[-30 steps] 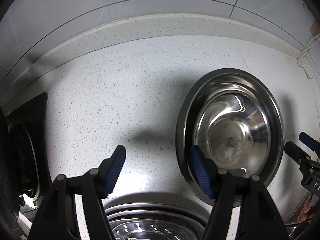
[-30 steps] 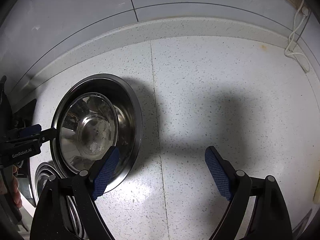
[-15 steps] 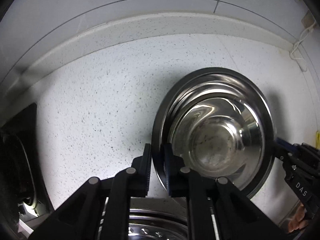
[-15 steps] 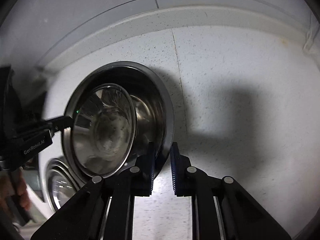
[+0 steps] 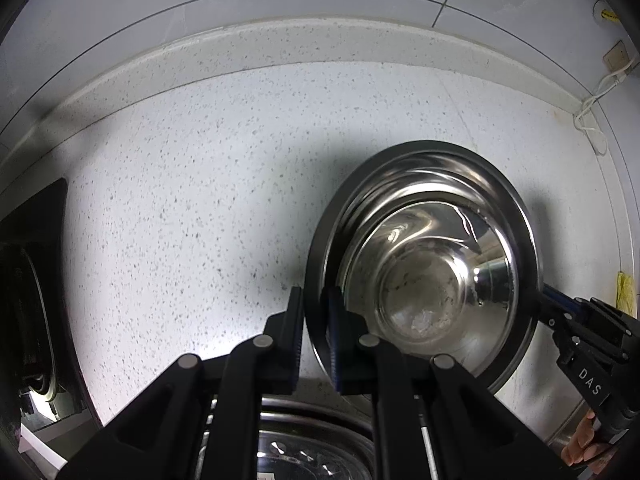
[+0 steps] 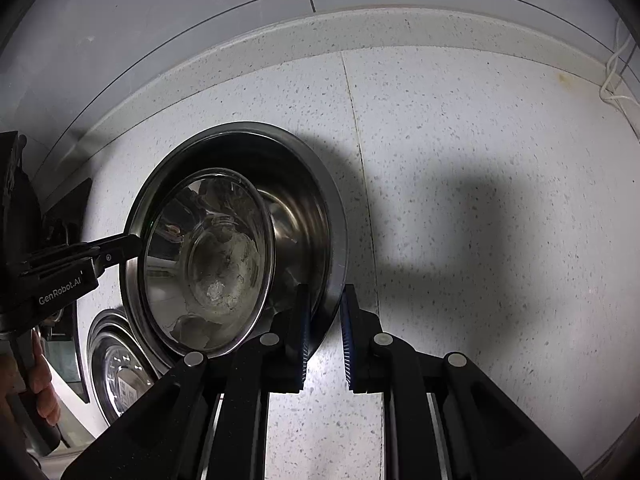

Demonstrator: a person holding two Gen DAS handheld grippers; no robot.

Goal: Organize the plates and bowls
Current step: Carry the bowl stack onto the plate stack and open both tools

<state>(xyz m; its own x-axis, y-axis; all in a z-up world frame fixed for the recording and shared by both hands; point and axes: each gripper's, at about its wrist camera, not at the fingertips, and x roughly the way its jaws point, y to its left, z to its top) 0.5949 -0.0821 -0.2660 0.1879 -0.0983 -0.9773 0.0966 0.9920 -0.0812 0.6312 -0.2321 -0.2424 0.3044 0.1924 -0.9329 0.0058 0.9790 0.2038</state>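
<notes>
Left wrist view: left gripper [image 5: 316, 340] is clamped on the near-left rim of the large steel bowl [image 5: 516, 216]; one pad sits outside the rim, one inside. Only this view shows the perforated steel plate [image 5: 304, 452] directly under the fingers and a yellow scrap [image 5: 625, 292] at far right. The right gripper [image 5: 548, 300] pinches the opposite rim.

Right wrist view: right gripper [image 6: 324, 336] is closed over the bowl's right rim [image 6: 340, 240]. Only here does a person's hand [image 6: 38, 384] wrapped round the left gripper's handle [image 6: 132, 244] show.

The large bowl is dull stainless with a broad flat lip; a smaller, mirror-bright steel bowl [image 5: 424, 280] nests inside, pale residue at its bottom. It sits on the speckled white countertop [image 5: 192, 184], mid-depth.

Clearances: black stove edge [image 5: 36, 280] to the left, raised backsplash lip [image 5: 280, 44] behind, white cable [image 5: 592, 112] in the far-right corner. Bare counter lies to the bowl's right [image 6: 500, 140].
</notes>
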